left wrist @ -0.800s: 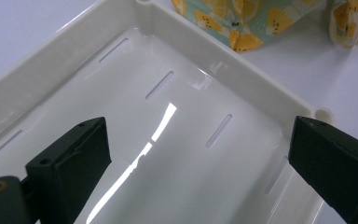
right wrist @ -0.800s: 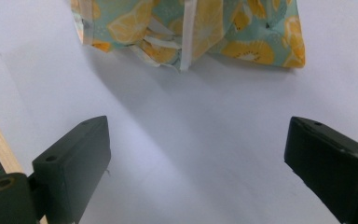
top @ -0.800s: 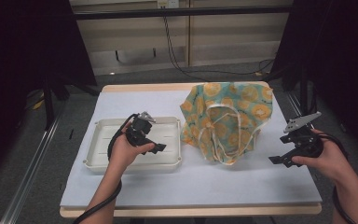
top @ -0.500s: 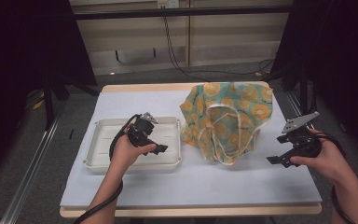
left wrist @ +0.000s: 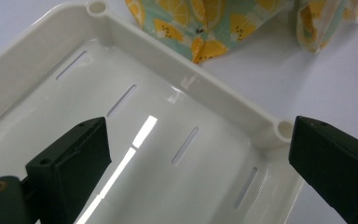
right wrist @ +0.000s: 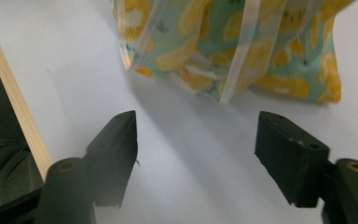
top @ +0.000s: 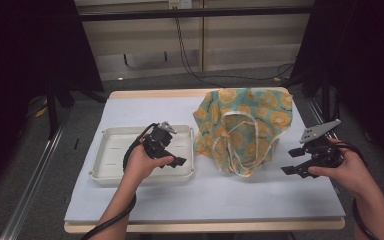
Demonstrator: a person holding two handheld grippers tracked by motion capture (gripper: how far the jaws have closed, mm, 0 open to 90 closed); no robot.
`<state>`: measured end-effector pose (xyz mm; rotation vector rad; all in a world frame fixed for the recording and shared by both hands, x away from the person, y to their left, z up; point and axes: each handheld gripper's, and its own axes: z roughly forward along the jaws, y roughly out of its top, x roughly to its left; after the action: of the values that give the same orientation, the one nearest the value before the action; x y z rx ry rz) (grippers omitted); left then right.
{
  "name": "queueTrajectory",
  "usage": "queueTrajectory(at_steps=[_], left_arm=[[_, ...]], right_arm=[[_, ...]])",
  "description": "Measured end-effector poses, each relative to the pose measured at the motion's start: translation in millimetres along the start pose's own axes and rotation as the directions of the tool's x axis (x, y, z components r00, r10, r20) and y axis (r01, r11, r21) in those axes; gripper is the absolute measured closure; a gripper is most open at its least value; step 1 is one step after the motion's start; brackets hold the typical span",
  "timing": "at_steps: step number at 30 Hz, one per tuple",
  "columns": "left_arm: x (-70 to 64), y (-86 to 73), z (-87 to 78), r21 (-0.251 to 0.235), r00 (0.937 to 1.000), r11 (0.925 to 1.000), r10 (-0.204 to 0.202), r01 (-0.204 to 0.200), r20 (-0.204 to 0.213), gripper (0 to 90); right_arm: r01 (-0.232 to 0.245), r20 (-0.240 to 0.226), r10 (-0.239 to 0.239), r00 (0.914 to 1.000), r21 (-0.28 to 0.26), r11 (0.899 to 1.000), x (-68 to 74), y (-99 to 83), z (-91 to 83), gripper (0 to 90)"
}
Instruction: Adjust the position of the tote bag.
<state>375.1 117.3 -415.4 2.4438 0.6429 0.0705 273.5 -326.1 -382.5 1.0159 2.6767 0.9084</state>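
- Bag (top: 245,127) lies crumpled on the table (top: 205,195), just right of the tray (top: 111,150), handles (top: 240,145) looped on top toward you.
- Right gripper (top: 300,161) is released, jaws wide, nothing between them, hovering over bare table near the bag's right edge; in the right gripper view the bag (right wrist: 233,51) sits just ahead of the jaws.
- Left gripper (top: 176,161) is also spread and empty, hanging over the tray's right end near its rim (left wrist: 223,93).
- Likely step: reach in and grab the bag. Go low with the right, aim for a handle strap (right wrist: 242,56) or a folded edge, not flat cloth.
- Close fully before lifting; thin fabric slips.
- Bring the left across the rim to the bag's near corner (left wrist: 205,49) without knocking the tray.
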Motion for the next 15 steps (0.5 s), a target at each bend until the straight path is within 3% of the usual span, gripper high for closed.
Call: queueTrajectory(at_steps=[4,7,10,11,15], left_arm=[[-4.4,3.4,0.4,-0.010,1.0000,0.9999,0.004,-0.004,0.003,5.4],[-8.1,6.7,1.9,-0.012,0.9997,0.9997,0.019,-0.019,0.014,5.5],[-13.1,10.7,3.9,-0.025,0.9997,0.9996,0.012,-0.011,0.022,6.4],[-15.1,14.2,3.9,-0.026,0.9991,0.9992,0.032,-0.031,0.026,7.1],[-17.4,21.0,5.5,-0.017,0.9981,0.9990,0.042,-0.041,0.045,9.8]], right_arm=[[0.021,-0.009,-0.021,0.9997,-0.031,0.999,3.7,6.6,0.3,33.0],[0.011,0.006,-0.011,0.9999,-0.035,0.999,5.8,11.3,1.0,34.8],[-0.007,-0.009,0.007,0.9999,-0.041,0.999,7.7,13.7,2.7,36.0],[-0.008,-0.010,0.007,0.9999,-0.041,0.999,8.1,14.2,3.5,36.8],[-0.016,-0.008,0.015,0.9998,-0.038,0.999,9.9,16.8,4.8,40.4]])
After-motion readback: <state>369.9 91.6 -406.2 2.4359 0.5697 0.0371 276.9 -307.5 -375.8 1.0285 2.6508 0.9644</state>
